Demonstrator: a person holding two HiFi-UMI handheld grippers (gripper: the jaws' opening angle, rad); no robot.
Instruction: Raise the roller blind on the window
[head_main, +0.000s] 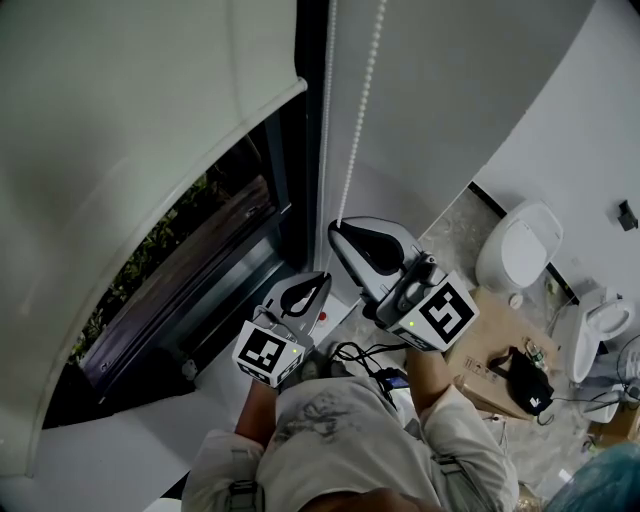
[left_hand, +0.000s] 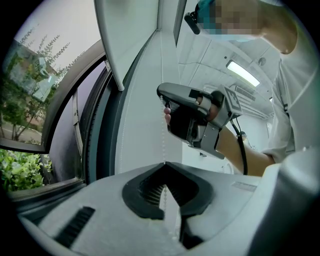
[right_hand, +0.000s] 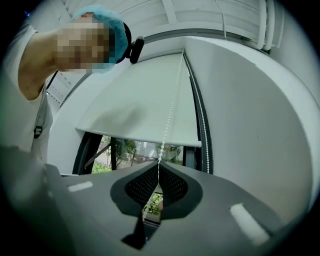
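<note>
Clearly the blind (head_main: 140, 120) is only partly up, its hem at 11 o'clock, with the window (head_main: 200, 250) bared at 8 o'clock. Right claw (head_main: 338, 230) pinches the chain (head_main: 360, 100) at centre and left claw (head_main: 322, 282) pinches it just below. More pulling likely remains.

the left gripper (left_hand: 164, 165) has its jaws pinched together on the bead chain (left_hand: 162, 142), which rises toward 12 o'clock to the right gripper (left_hand: 164, 98); the window frame (left_hand: 95, 125) and greenery (left_hand: 22, 170) are at 9 o'clock.
</note>
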